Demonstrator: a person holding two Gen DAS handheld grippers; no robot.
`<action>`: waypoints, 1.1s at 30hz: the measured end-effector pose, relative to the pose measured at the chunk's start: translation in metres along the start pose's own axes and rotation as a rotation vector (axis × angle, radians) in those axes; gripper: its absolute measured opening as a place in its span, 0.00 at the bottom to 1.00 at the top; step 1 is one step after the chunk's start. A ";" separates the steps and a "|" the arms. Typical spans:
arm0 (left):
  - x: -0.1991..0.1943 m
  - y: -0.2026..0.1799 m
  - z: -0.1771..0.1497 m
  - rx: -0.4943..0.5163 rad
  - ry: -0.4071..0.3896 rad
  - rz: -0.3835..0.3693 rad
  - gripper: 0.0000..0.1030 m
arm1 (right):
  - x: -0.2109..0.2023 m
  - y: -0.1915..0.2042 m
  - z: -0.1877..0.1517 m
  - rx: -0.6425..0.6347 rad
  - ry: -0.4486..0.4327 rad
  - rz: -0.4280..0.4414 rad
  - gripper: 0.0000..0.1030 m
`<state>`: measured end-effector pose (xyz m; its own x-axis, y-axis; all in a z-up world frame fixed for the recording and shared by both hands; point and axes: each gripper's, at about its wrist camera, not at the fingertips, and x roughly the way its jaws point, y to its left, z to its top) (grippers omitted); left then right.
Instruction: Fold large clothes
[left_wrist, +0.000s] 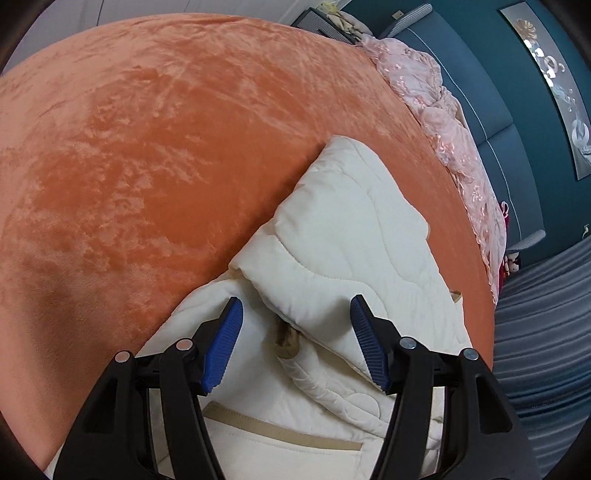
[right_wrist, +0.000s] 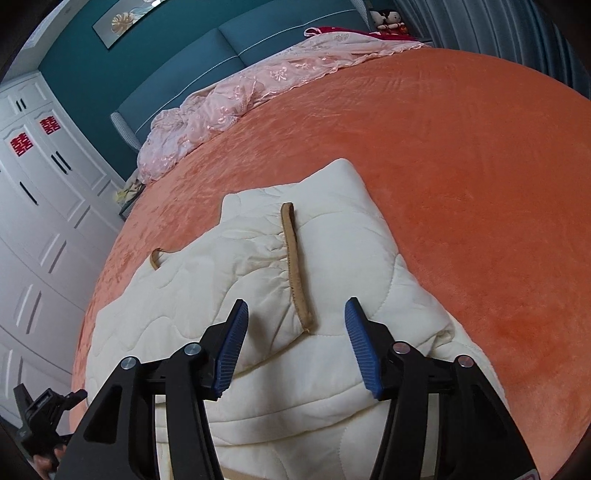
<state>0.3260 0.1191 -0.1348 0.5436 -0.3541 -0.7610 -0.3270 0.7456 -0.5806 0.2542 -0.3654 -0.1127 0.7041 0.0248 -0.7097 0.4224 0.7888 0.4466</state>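
Note:
A cream quilted jacket (left_wrist: 351, 236) with tan trim lies partly folded on an orange plush bedspread (left_wrist: 147, 147). It also shows in the right wrist view (right_wrist: 258, 280), with a tan-edged cuff (right_wrist: 295, 266) lying on top. My left gripper (left_wrist: 295, 341) is open and empty, hovering over a fold of the jacket above a tan-trimmed pocket (left_wrist: 280, 439). My right gripper (right_wrist: 295, 347) is open and empty, just above the cuff's near end. The left gripper body (right_wrist: 40, 417) shows at the lower left of the right wrist view.
The orange bedspread (right_wrist: 480, 184) covers the bed. A pink lace cloth (left_wrist: 454, 140) lies bunched along the head of the bed (right_wrist: 229, 107), against a teal headboard (right_wrist: 229, 44). White wardrobe doors (right_wrist: 40, 192) stand to the left; grey curtains (left_wrist: 543, 332) hang at the right.

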 end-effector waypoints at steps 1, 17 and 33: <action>0.002 0.001 0.002 -0.003 -0.002 -0.001 0.55 | 0.002 0.004 0.001 -0.011 0.012 0.011 0.19; -0.014 0.006 0.013 0.125 -0.118 0.103 0.08 | -0.039 0.037 -0.010 -0.227 -0.004 0.067 0.05; 0.005 -0.020 -0.030 0.468 -0.230 0.373 0.17 | -0.014 -0.006 -0.053 -0.151 0.103 -0.013 0.13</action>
<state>0.3116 0.0858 -0.1359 0.6276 0.0685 -0.7755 -0.1824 0.9813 -0.0610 0.2115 -0.3384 -0.1341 0.6332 0.0705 -0.7708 0.3356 0.8724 0.3555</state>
